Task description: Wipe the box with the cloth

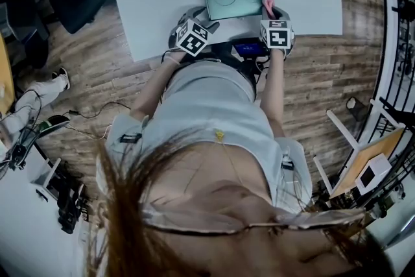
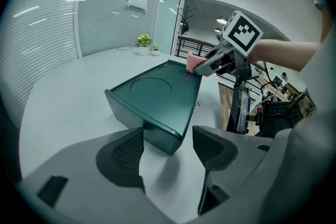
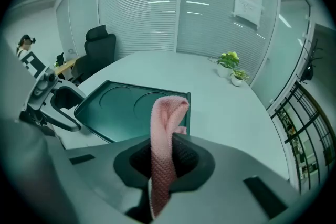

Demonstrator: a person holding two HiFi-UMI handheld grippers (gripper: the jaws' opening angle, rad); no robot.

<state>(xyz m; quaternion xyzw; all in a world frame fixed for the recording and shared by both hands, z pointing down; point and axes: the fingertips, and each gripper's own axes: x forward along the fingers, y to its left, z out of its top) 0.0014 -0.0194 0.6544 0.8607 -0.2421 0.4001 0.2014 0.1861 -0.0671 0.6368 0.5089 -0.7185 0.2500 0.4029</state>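
In right tongs [image 3: 164, 159], pink knitted cloth [image 3: 168, 113]

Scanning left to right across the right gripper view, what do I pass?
First the left hand-held gripper → box → cloth, pinched in the right hand-held gripper → potted plants.
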